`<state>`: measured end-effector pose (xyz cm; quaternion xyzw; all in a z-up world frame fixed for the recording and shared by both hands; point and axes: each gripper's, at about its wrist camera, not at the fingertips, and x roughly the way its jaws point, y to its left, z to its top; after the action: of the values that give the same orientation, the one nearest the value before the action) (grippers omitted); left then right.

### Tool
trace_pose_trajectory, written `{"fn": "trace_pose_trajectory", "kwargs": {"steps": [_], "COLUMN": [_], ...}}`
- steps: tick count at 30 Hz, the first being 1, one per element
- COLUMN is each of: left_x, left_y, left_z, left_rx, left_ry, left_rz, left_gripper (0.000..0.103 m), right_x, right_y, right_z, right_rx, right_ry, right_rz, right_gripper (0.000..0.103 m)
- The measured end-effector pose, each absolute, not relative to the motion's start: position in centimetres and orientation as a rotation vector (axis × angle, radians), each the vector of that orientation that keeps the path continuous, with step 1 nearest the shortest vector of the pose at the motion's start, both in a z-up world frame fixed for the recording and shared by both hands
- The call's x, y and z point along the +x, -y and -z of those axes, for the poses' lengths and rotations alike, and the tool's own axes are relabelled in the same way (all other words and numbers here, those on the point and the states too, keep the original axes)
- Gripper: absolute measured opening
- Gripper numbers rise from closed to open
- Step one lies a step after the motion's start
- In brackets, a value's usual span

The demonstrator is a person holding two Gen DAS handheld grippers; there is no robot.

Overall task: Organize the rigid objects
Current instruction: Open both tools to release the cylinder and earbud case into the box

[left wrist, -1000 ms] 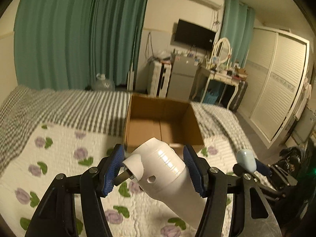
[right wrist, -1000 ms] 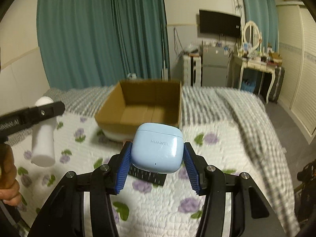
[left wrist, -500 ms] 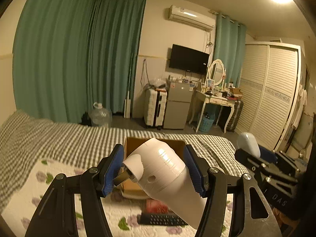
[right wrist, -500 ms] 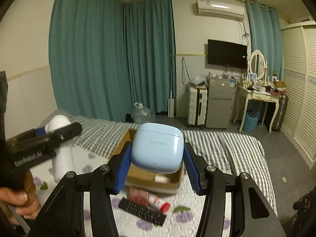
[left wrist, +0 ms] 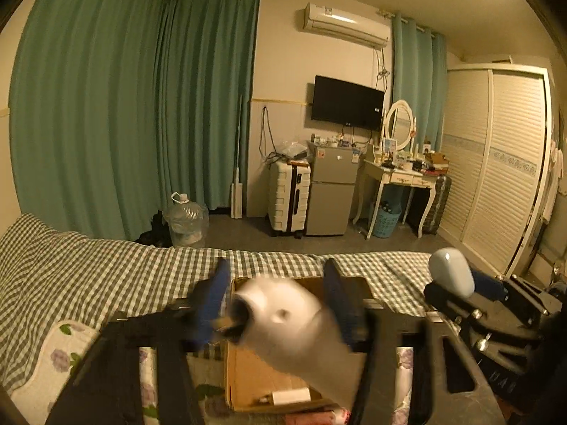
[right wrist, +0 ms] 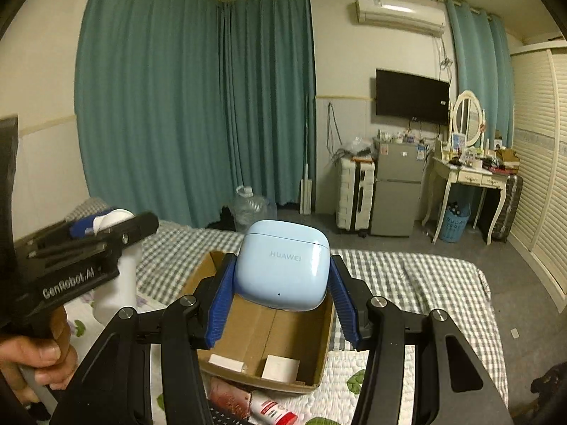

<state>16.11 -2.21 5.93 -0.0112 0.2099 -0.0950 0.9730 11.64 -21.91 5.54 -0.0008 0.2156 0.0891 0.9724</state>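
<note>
My left gripper [left wrist: 274, 304] is shut on a white plastic bottle [left wrist: 301, 333], blurred by motion, held above the open cardboard box [left wrist: 248, 379] on the bed. My right gripper [right wrist: 281, 297] is shut on a light blue Huawei earbud case [right wrist: 283, 269], held above the same box [right wrist: 276, 333]. The box holds two small white items [right wrist: 280, 368]. The left gripper [right wrist: 78, 255] with its bottle shows at the left of the right wrist view. The right gripper with the case [left wrist: 452, 276] shows at the right of the left wrist view.
A red-and-white tube [right wrist: 273, 411], a reddish packet [right wrist: 228, 396] and a black remote lie on the floral quilt [right wrist: 354, 379] in front of the box. A checked blanket [left wrist: 88, 269] covers the far bed. Beyond stand a suitcase, small fridge [left wrist: 331, 194], dressing table and wardrobe.
Both grippers have tilted up and moved toward the box, which now lies lower and closer in both views. The left gripper is moving fast and blurred. Both holds are unchanged.
</note>
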Motion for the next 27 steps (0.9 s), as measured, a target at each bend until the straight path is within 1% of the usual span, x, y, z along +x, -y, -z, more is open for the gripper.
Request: {"fn": "trace_pose_trajectory", "kwargs": {"steps": [3,5,6,8,14,21,25,26,27], "left_x": [18.7,21.1,22.6,24.2,25.5,26.9,26.4,26.2,25.9], "left_y": [2.8,3.3,3.6,3.8,4.5,4.6,4.5,4.4,4.2], "left_z": [-3.6,-1.3,0.3,2.2,5.1,7.0,6.2,5.7,5.0], "left_rx": [-0.016,-0.005,-0.002,-0.01,0.027,0.034,0.041,0.037,0.032], "left_ry": [-0.485,-0.538,-0.58,-0.632,-0.661,-0.722,-0.711,-0.703,-0.694], "left_rz": [0.218,0.217,0.211,0.211,0.193,0.199,0.204,0.204,0.205], "left_gripper": [0.039,0.033,0.026,0.025,0.025,0.025,0.025,0.026,0.027], "right_x": [13.9,15.4,16.1,17.9,22.0,23.7,23.5,23.4,23.2], "right_y": [21.6,21.3,21.3,21.0,20.8,20.1,20.1,20.2,20.3], "right_z": [-3.3,-1.7,-0.3,1.5,6.2,9.9,10.6,10.5,10.1], "right_rx": [-0.011,-0.019,-0.029,-0.034,-0.052,-0.106,-0.111,-0.111,-0.11], "right_ry": [-0.479,-0.514,-0.536,-0.581,-0.704,-0.796,-0.815,-0.818,-0.812], "right_rz": [-0.186,-0.193,-0.192,-0.193,-0.238,-0.252,-0.243,-0.237,-0.225], "right_gripper": [0.051,0.051,0.051,0.051,0.051,0.051,0.052,0.053,0.06]}}
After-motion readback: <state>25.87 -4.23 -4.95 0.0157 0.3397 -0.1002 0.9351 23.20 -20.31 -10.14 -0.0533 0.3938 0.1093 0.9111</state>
